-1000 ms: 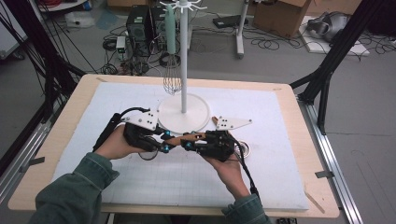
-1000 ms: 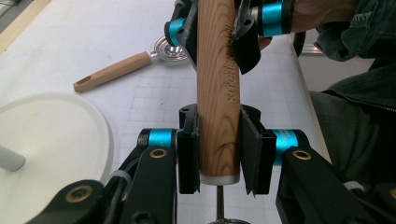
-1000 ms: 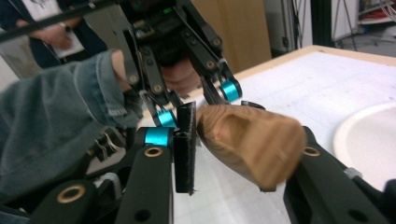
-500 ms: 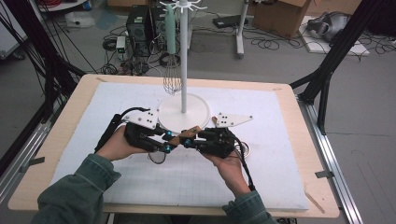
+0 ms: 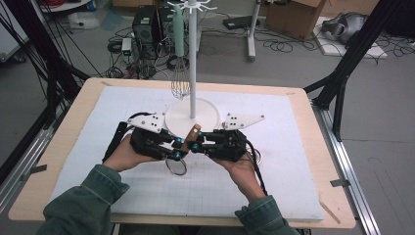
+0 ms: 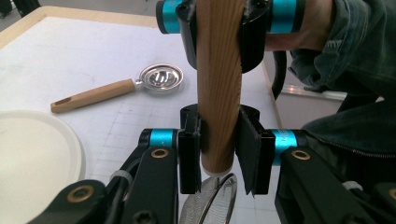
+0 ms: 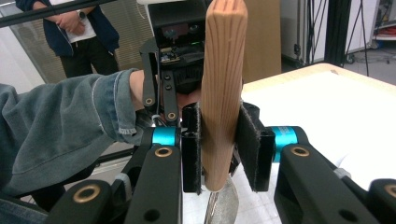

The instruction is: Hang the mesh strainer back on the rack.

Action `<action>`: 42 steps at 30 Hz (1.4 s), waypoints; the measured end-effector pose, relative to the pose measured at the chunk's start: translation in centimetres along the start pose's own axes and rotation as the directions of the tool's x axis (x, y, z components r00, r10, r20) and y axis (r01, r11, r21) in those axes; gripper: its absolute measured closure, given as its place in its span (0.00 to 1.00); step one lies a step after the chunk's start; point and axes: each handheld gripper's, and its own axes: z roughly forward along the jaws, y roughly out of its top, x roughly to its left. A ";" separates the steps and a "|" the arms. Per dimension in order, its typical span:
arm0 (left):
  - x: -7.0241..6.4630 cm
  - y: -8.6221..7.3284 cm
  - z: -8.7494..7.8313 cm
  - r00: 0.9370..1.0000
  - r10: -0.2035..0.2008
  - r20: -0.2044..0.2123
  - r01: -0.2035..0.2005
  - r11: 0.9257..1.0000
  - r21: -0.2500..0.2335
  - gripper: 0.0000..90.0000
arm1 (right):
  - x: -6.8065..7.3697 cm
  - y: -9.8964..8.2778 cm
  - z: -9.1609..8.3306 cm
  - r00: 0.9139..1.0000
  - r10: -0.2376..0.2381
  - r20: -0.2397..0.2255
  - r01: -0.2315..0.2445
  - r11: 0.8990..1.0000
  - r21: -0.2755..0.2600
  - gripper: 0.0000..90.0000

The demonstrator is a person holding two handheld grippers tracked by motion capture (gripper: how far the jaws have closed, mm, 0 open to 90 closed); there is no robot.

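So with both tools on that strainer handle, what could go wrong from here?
1. Both the left tool and the right tool clamp the same wooden handle; uneven pulling could twist the strainer loose.
2. The mesh hangs just above the mat and might drag.
3. The stand's base sits close behind and could get knocked.

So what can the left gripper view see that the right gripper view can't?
Left gripper view, not the right one: a wooden-handled metal spoon lying on the table, and the white round base. Right gripper view, not the left one: a person in a dark jacket standing behind. Both: the wooden handle, with the left gripper and right gripper clamped on it; the right one's fingers have just been closing.
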 end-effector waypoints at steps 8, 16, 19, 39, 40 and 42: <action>-0.4 0.6 0.3 0.999 -0.017 -0.036 0.015 0.999 -0.040 0.80 | 0.5 0.2 0.4 0.998 -0.030 0.047 0.032 0.998 -0.047 0.79; -0.5 0.7 0.5 0.997 -0.040 -0.060 0.034 0.995 -0.097 0.80 | 0.5 0.3 0.5 0.997 -0.036 0.068 0.042 0.995 -0.088 0.79; -0.6 0.7 0.6 0.996 -0.051 -0.067 0.043 0.992 -0.115 0.80 | 0.4 0.3 0.4 0.997 -0.034 0.072 0.041 0.995 -0.096 0.79; -2.8 -1.2 -2.0 0.977 -0.069 -0.201 0.044 0.991 -0.125 0.46 | -2.7 4.8 0.5 0.993 -0.043 -0.112 0.050 0.997 0.061 0.81; -2.9 -1.4 -2.2 0.975 -0.074 -0.207 0.049 0.991 -0.125 0.44 | -2.9 5.0 0.5 0.992 -0.034 -0.125 0.042 0.997 0.065 0.81; -3.2 -1.6 -2.5 0.971 -0.069 -0.231 0.042 0.992 -0.120 0.41 | -3.2 5.6 0.3 0.992 -0.036 -0.122 0.045 0.996 0.076 0.81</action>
